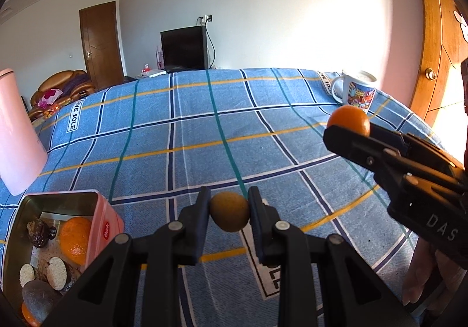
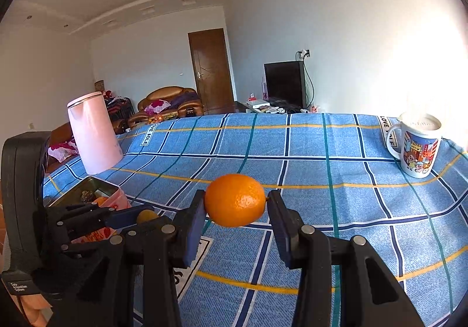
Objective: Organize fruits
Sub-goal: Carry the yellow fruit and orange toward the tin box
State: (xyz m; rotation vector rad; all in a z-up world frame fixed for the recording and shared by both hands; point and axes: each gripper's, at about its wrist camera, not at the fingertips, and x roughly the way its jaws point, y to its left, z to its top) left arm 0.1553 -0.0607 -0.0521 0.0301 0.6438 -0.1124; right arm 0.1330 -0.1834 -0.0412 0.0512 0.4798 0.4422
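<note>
Gripping a small brownish-yellow fruit (image 1: 230,211), the left gripper (image 1: 229,210) is hovering beside the pink tin (image 1: 106,227); the right gripper (image 2: 235,205) is clamping an orange (image 2: 235,199) above the plaid cloth (image 2: 336,210). Risk: round fruits slipping, rolling away.

A bright orange round fruit (image 2: 235,200) and a dull brownish-yellow small fruit (image 1: 230,211) – over a blue plaid cloth (image 2: 336,210) lined navy, teal, yellow and white – near a pink tin box (image 1: 101,227).
</note>
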